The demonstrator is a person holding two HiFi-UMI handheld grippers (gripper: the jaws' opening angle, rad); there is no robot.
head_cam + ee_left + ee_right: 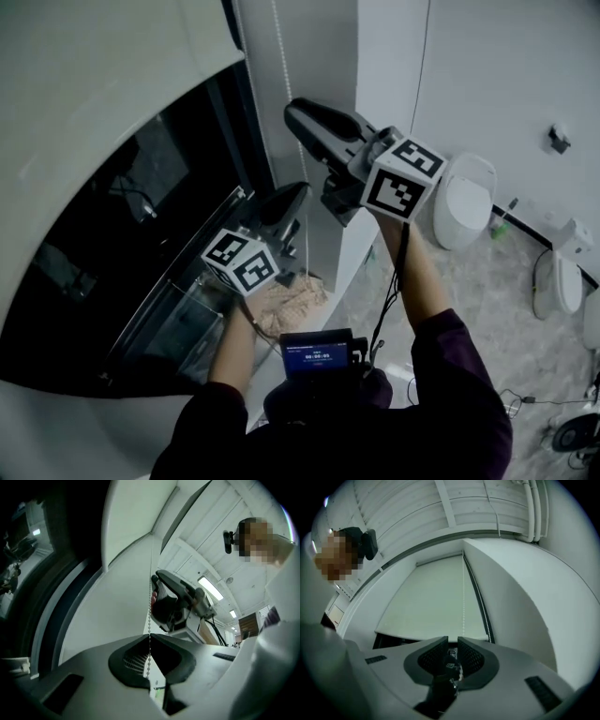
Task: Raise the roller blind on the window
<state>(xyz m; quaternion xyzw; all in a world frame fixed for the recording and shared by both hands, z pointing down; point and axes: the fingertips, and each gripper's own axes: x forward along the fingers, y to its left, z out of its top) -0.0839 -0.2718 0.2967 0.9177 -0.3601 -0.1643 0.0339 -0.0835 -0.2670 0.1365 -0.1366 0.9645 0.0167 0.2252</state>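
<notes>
While the blind [436, 597] covers the upper part of the window, a smooth, pale, matte sheet with a straight lower edge, the glass [122, 244] below it is bare, dark and glossy. The chain [150, 616], a thin string of small white beads, hangs straight down at the right side of the blind.

The left gripper [150, 638] has its jaws pressed together on the chain. The jaws are grey, with black ribbed pads that meet at the tip, and the beads go on below them. The right gripper [453, 641] is higher on the same chain. Its pads stand a narrow slit apart with the chain running through the slit, not pinched. Each gripper carries a white cube [241, 261] with black square markers.

To the right of the window is a plain white wall [506, 66]. On the marbled floor [487, 300] a white, rounded toilet [466, 199] stands against that wall, well apart from the window. A small device [317, 354] with a lit screen sits at the person's chest, between the two forearms.
</notes>
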